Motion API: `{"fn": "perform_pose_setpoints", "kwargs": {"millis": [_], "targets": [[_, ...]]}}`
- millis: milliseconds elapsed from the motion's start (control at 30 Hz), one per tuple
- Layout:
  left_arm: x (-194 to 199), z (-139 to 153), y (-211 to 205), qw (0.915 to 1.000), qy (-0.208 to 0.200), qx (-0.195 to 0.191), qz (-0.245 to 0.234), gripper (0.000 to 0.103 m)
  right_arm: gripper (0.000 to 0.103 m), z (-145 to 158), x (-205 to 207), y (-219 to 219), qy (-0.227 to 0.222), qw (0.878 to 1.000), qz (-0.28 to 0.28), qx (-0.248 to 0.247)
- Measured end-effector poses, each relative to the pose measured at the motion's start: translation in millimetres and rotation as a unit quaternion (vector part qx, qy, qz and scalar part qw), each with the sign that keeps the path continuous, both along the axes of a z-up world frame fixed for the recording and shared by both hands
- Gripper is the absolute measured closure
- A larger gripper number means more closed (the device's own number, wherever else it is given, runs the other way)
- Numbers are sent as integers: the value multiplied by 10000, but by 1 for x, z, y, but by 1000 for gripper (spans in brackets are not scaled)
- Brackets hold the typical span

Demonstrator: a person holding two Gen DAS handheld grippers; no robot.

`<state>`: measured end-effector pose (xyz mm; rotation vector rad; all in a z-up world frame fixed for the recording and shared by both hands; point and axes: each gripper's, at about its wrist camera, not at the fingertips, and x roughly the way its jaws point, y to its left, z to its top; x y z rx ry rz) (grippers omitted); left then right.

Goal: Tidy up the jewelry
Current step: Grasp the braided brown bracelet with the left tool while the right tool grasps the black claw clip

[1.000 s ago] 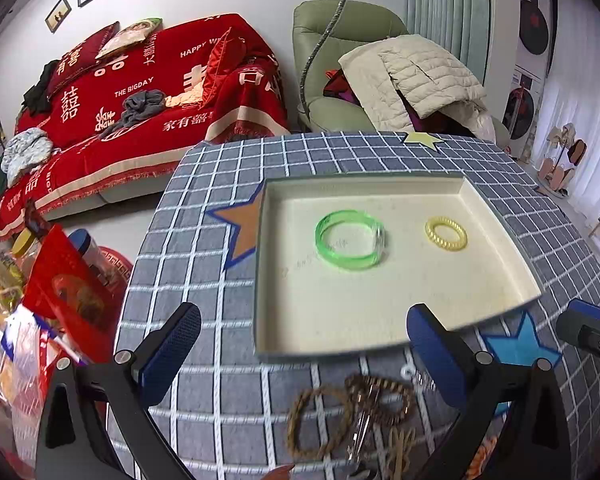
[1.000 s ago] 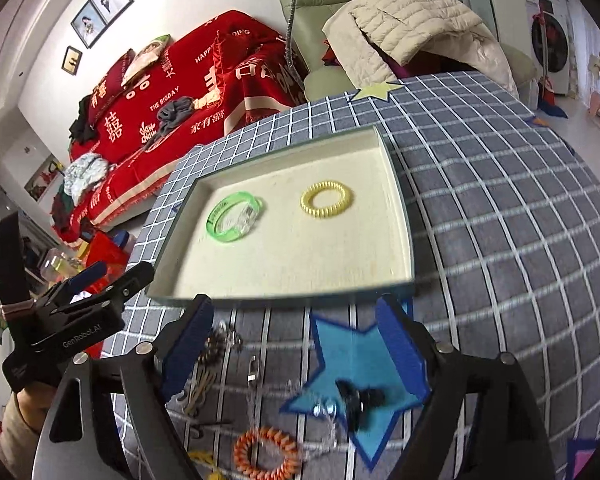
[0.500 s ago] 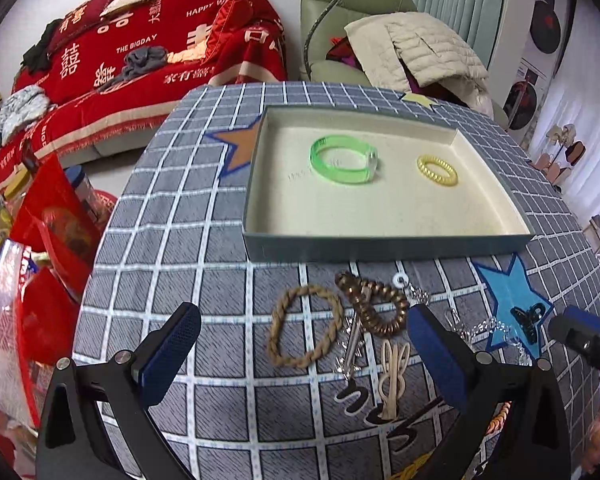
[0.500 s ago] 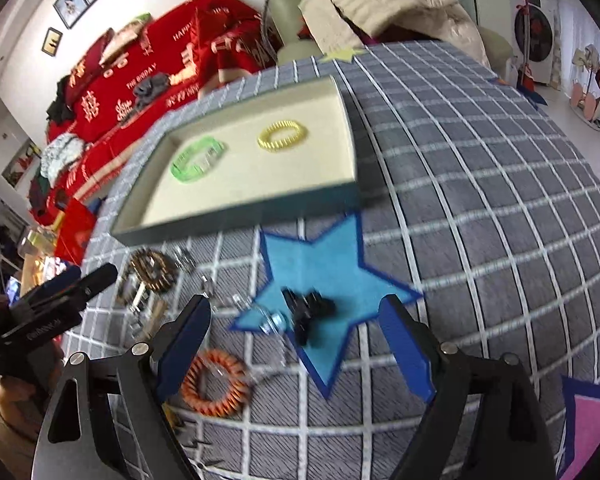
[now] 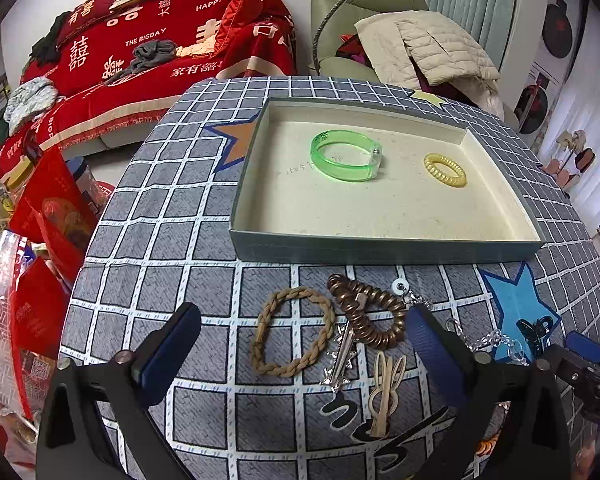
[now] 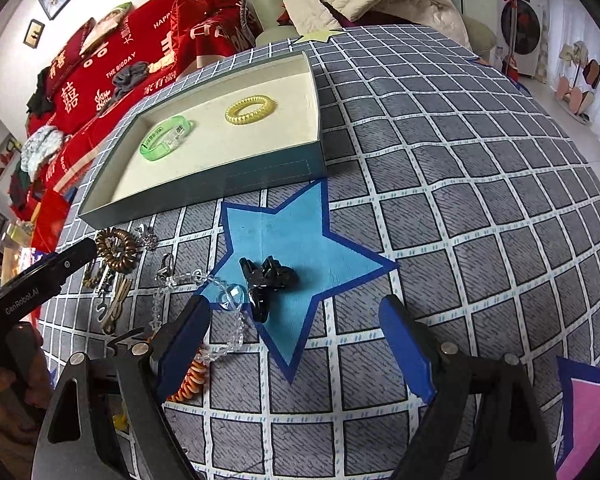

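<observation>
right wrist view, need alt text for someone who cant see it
The open right gripper hovers over a black hair claw clip lying on a blue star of the grey checked tablecloth. Beside the clip lie a clear bead chain and an orange coil hair tie. Behind, a shallow box holds a green bangle and a yellow coil hair tie.

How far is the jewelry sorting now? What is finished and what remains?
Done: green bangle and yellow coil ring lie in the tray. In hand: nothing; left gripper and right gripper are open. Left: braided band, brown coil, black clip, bead chain.
</observation>
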<state>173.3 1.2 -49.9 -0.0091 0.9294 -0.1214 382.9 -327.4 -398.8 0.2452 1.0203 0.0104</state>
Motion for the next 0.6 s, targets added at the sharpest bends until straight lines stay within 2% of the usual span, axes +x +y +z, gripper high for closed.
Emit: {"fn": "perform_pose_setpoints", "kwargs": {"millis": [133,200,267,300,333,467,500,533,567,600], "targets": [[3,-1,-4,10000,44,-16,-11,0,15,-1,6,2,-10,10000,-19,-91],[5,-1,-6,10000,59,-25,-46,4,15,-1,10,3,-17,9999,-14,-116],[4,-1,-8,10000,53,-14,-65,4,16,-1,13,6,-31,9999,21,-159],[4,-1,-9,10000,35,-16,-71,5,20,-1,15,9,-38,9998,57,-189],[4,-1,-9,10000,17,-13,-77,13,22,-2,16,11,-45,9997,96,-230],[7,-3,-11,9999,102,-55,-112,21,35,-6,20,21,-23,9987,212,-459],[7,-4,-12,9998,109,-45,-127,29,40,-6,20,24,-40,9983,230,-532],[8,-5,-13,9998,144,-34,-146,33,42,-6,21,26,-37,9979,257,-595],[8,-6,-13,9997,163,-40,-155,34,47,-6,21,28,-46,9974,272,-659],[8,-7,-13,9997,157,-68,-169,41,53,-6,21,30,-51,9970,295,-707]]}}
